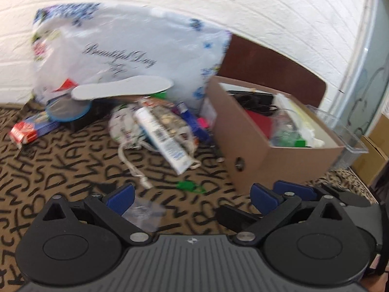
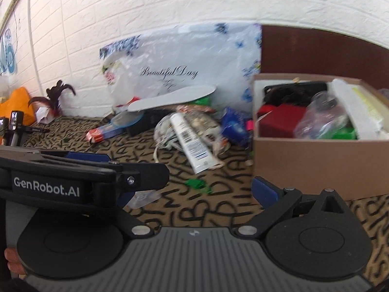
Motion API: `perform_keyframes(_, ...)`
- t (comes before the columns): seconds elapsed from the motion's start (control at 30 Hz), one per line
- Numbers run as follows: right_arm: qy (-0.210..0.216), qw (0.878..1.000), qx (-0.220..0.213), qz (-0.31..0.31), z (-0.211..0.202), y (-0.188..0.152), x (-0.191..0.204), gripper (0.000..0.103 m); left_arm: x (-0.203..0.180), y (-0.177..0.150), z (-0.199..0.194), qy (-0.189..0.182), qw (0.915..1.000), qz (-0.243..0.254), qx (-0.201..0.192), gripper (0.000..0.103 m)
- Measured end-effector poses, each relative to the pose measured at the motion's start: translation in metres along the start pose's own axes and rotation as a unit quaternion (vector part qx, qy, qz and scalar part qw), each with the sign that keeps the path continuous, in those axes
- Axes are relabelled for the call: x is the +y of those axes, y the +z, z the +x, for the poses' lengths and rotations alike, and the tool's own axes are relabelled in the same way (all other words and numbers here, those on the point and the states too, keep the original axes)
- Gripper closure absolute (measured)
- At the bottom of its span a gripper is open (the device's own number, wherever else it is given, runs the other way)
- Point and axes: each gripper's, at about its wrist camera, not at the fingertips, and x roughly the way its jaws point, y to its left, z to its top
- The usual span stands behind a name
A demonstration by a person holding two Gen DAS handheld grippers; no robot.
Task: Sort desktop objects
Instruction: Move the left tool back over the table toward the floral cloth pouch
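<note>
My left gripper (image 1: pixel 192 199) is open and low over the letter-patterned tablecloth (image 1: pixel 60 177). A small clear plastic piece (image 1: pixel 143 214) lies by its left finger, and a green clip (image 1: pixel 190 186) lies just ahead. Beyond them a white tube (image 1: pixel 163 138) rests on a heap of packets and a white cable (image 1: pixel 131 163). My right gripper (image 2: pixel 194 194) is open too, beside the left gripper (image 2: pixel 145 172), which hides its left finger. In the right wrist view the green clip (image 2: pixel 197 185) and the white tube (image 2: pixel 192 143) lie ahead. A cardboard box (image 2: pixel 316 165) of mixed items stands to the right.
A printed plastic bag (image 1: pixel 133 48) leans on the white brick wall, with a grey insole (image 1: pixel 121 87) in front. A red and blue carton (image 1: pixel 29 129) lies at the left. A clear tray (image 1: pixel 340 131) sits behind the cardboard box (image 1: pixel 279 160). Dark feathers (image 2: pixel 56 97) stand far left.
</note>
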Motion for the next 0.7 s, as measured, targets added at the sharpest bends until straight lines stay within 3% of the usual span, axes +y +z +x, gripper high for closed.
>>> perform_keyframes(0.13, 0.005, 1.0, 0.014, 0.001, 0.022, -0.001, 0.01, 0.004, 0.03, 0.006, 0.01, 0.01, 0.9995, -0.03, -0.005, 0.0)
perform_keyframes(0.4, 0.009, 1.0, 0.027, -0.013, 0.065, 0.009, 0.022, 0.006, 0.067, 0.025, 0.046, 0.024, 0.9988, -0.044, 0.001, 0.002)
perform_keyframes(0.47, 0.013, 0.999, 0.029, -0.024, 0.075, 0.012, 0.026, 0.015, 0.074, 0.032, 0.056, 0.025, 0.9986, -0.046, 0.002, 0.009)
perform_keyframes(0.57, 0.012, 0.999, 0.038, -0.033, 0.093, 0.018, 0.031, 0.017, 0.085, 0.041, 0.074, 0.031, 0.9982, -0.05, 0.009, 0.015)
perform_keyframes(0.7, 0.024, 0.998, 0.049, -0.03, 0.117, 0.023, 0.035, 0.025, 0.098, 0.051, 0.096, 0.031, 0.9979, -0.051, 0.023, 0.032)
